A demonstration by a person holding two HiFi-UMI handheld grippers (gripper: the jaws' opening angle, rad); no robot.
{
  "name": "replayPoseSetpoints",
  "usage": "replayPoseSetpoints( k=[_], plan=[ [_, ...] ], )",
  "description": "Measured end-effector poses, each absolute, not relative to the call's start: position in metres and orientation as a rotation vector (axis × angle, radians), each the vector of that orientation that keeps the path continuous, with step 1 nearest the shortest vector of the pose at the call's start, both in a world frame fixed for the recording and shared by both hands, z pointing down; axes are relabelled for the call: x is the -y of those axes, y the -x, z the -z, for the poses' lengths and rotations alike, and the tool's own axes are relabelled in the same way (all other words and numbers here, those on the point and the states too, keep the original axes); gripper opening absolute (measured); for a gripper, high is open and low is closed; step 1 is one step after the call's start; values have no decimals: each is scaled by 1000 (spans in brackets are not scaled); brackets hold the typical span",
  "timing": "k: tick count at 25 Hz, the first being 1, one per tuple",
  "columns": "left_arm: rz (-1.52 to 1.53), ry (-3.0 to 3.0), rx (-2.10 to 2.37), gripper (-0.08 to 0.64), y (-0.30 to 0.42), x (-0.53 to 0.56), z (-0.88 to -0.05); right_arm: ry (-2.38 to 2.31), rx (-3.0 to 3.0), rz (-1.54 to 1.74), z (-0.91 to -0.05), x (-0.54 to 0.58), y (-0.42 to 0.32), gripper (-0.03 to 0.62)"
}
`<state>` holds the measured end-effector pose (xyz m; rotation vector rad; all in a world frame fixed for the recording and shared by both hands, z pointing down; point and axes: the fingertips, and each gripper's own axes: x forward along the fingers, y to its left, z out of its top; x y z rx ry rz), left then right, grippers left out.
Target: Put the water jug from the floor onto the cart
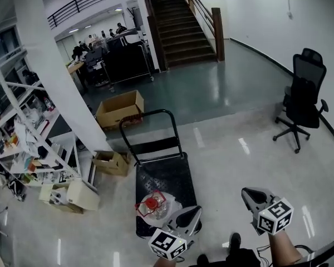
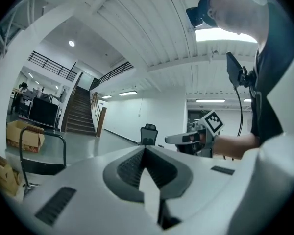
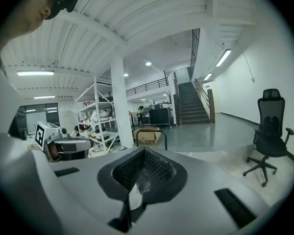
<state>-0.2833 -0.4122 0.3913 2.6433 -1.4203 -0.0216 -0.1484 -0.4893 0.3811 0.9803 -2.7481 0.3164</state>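
My main worry sits left of both tools. The water jug (image 1: 154,206) already rests on the near end of the cart (image 1: 166,174), just ahead of the left fingers (image 2: 129,169) and a little to their left. It looks close to the deck's near-left edge, and I cannot tell whether it stands upright or leans. A careless sweep of those fingers could knock it. A bump against the deck could do the same, tipping the jug or rolling it back onto the floor, because the cart's handle (image 1: 147,115) is at the far end and nothing guards the near edge. If the cart's wheels are free, a nudge might also send the cart away from me.

The left fingers are clenched tip to tip with nothing between them. They touch neither the jug nor the cart.

The right fingers (image 3: 159,174) are likewise pressed fully together and empty. They hang over bare floor, well to the right of the cart. The office chair (image 1: 303,96) is further right and well apart, so I see little risk there.
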Motion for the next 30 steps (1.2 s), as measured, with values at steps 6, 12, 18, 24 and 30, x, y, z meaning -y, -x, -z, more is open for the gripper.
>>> replayPoseSetpoints(
  k=[6,12,18,24,30],
  plan=[
    [21,-2724,1402,-8,263,356,-368,-1041,2773,-253,-363,428,123,2],
    [38,-2746,1458,-8,225,300,-346,-1039,2817,-222,-352,375,87,2],
    [7,-2727,1441,-8,143,225,-348,-1034,2868,-236,-360,302,11,2],
    [-72,-2691,1432,-8,64,136,-363,-1000,2862,-247,-375,224,-70,3],
    [-121,-2683,1435,-8,27,60,-353,-961,2886,-284,-375,153,-94,2]
  ],
)
